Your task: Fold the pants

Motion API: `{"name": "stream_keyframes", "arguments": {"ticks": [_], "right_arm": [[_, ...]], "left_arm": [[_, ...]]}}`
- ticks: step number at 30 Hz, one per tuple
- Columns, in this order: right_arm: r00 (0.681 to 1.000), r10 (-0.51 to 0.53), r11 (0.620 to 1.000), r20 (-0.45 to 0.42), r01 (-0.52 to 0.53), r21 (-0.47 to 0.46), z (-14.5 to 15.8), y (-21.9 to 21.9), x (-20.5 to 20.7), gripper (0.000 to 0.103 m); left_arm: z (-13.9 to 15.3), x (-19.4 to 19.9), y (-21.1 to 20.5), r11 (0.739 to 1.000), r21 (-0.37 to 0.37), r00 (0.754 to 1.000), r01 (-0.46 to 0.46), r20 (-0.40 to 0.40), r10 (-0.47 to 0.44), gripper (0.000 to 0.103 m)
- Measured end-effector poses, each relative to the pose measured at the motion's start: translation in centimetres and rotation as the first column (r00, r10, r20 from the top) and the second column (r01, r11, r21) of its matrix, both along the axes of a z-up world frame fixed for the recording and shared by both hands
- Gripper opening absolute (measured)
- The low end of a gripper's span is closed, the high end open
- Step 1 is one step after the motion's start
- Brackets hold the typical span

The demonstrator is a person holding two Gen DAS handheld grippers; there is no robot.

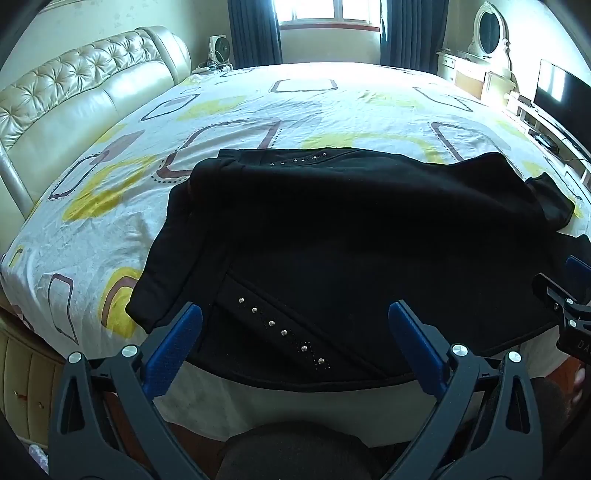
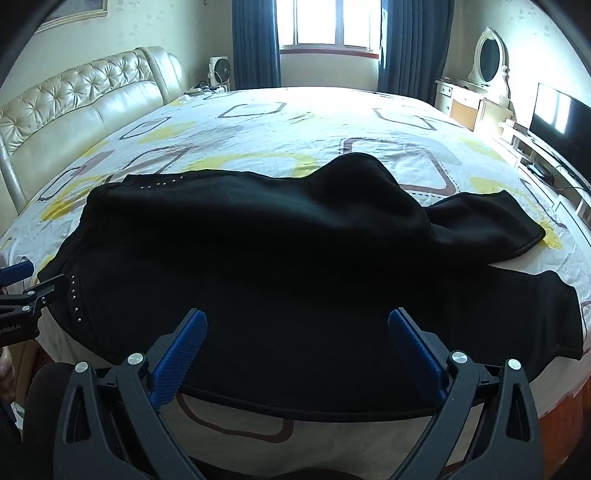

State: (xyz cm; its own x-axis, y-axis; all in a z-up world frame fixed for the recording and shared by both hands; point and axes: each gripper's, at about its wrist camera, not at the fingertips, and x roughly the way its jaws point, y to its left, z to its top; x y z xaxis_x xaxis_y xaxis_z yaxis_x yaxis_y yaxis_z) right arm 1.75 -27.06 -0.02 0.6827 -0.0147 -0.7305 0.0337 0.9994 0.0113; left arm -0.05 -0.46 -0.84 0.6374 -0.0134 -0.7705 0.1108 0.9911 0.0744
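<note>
Black pants (image 1: 351,229) with rows of silver studs lie on the bed near its front edge, waist end at the left, legs stretching right and partly bunched; they also show in the right wrist view (image 2: 277,258). My left gripper (image 1: 295,317) is open, its blue pads hovering over the waist end by the studded pocket, empty. My right gripper (image 2: 297,325) is open over the near leg's front edge, empty. The left gripper's tip shows at the left edge of the right wrist view (image 2: 22,280); the right gripper's tip shows at the right edge of the left wrist view (image 1: 565,291).
The bed (image 1: 258,110) has a white sheet with yellow and brown shapes. A cream tufted headboard (image 1: 81,96) stands at left. A dresser with mirror (image 2: 480,81) and a TV (image 2: 561,114) stand at right. A window with blue curtains (image 2: 332,26) is at the back.
</note>
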Motion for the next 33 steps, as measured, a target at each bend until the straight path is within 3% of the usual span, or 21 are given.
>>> {"name": "stream_keyframes", "arguments": {"ticks": [33], "right_arm": [[0.999, 0.008, 1.000, -0.032, -0.008, 0.014, -0.77, 0.47, -0.19, 0.098]], "left_arm": [[-0.45, -0.07, -0.23, 1.000, -0.005, 1.000, -0.007, -0.026, 0.006, 0.101]]}}
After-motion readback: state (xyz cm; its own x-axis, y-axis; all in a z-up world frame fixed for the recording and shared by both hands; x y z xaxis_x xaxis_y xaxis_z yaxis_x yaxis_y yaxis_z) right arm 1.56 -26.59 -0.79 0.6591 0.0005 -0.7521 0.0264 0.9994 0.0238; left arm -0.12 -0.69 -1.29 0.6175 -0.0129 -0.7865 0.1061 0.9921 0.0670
